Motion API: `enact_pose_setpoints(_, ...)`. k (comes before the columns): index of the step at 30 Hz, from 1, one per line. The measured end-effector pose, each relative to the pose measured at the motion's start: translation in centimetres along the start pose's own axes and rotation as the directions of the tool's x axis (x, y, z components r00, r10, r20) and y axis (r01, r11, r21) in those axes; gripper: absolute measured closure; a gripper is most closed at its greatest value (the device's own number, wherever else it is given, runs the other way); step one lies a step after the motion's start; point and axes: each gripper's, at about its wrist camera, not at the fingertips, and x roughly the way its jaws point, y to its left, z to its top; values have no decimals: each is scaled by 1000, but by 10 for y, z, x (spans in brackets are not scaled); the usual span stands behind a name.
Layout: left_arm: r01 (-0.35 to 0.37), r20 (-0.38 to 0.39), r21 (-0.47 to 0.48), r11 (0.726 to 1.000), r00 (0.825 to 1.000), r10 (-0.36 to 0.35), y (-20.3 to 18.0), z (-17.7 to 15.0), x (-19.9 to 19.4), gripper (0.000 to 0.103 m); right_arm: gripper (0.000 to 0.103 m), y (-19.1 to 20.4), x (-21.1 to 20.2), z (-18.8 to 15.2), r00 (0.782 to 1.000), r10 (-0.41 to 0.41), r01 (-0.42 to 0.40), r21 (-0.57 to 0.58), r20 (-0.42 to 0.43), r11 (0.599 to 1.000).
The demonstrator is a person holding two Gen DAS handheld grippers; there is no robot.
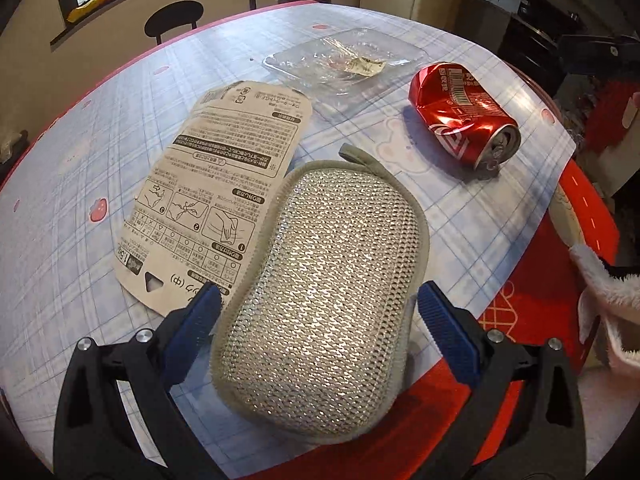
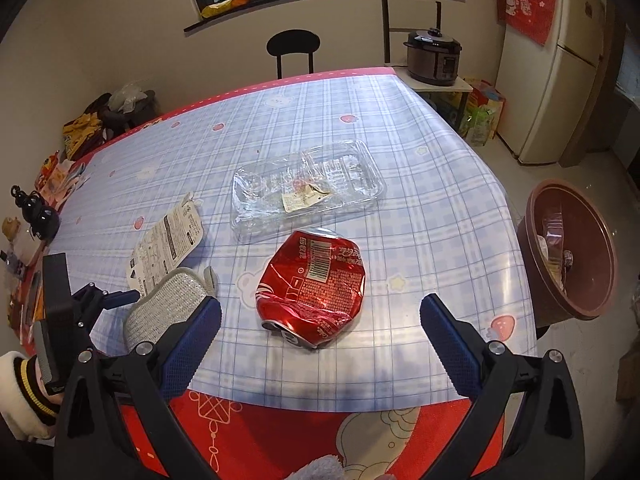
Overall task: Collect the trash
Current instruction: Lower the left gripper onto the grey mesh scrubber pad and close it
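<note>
Left gripper (image 1: 316,300): blue ribbed pads spread wide to either side of the scrubber; whether they press on it I cannot tell.
Scrubber (image 1: 320,292): padded oval of silvery woven mesh with a grey fabric border and a small loop at its far end, tilted over the table's near edge.
Right gripper (image 2: 320,314): jaws wide apart, holding nothing, the crushed can just beyond them.
Crushed can (image 2: 314,286): red dented aluminium, lying on its side, barcode up, opening toward the camera.
Card (image 1: 212,188): flat beige packaging backing printed with black text and diagrams, partly under the scrubber.
Clear tray (image 2: 306,186): thin crumpled transparent plastic with a paper label inside, beyond the can.
Table (image 2: 440,208): glossy blue plaid cover over red cloth.
Only in the right view: brown plastic bin (image 2: 568,248) off the table's right edge with scraps inside; a cuffed sleeve (image 2: 24,392) behind the left gripper; a cooker (image 2: 434,56) and a fridge (image 2: 560,60).
</note>
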Motion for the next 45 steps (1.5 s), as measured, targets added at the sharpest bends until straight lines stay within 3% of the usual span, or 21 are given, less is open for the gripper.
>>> enact_pose_setpoints(6,13,-18,8,1000,1000,-13,0,7,12,6,5,-11,2,-4,1000,-9,9,27,-7,1000)
enact_pose_setpoints(11,36,-20,-79,996,999,-37,11,9,14,7,5,-12,5,-3,1000,5,-4,29,-19,1000)
enact_pose_setpoints(17,32,-35,-115,993,999,-36,15,5,10,11,5,-8,10,-1,999,21,-20,24,-32,1000)
enact_pose_setpoints(22,20,-30,-164,986,999,-25,19,-1,-5,30,5,-1,15,2,998,40,-40,-1,-43,999)
enact_pose_setpoints(24,27,-24,-205,978,999,-33,26,-5,-13,47,5,3,16,3,998,48,-49,-12,-48,999)
enact_pose_setpoints(29,97,19,-322,942,995,-96,47,-19,-35,80,5,8,17,6,997,62,-64,-30,-51,998)
enact_pose_setpoints(30,106,28,-335,936,994,-103,48,-22,-40,93,5,9,17,6,997,64,-66,-31,-52,997)
enact_pose_setpoints(36,160,100,-413,896,986,-130,58,-37,-70,95,5,13,19,10,995,82,-84,-42,-54,996)
enact_pose_setpoints(45,59,194,-522,851,980,51,78,-39,-124,98,5,19,21,12,994,96,-99,-54,-55,994)
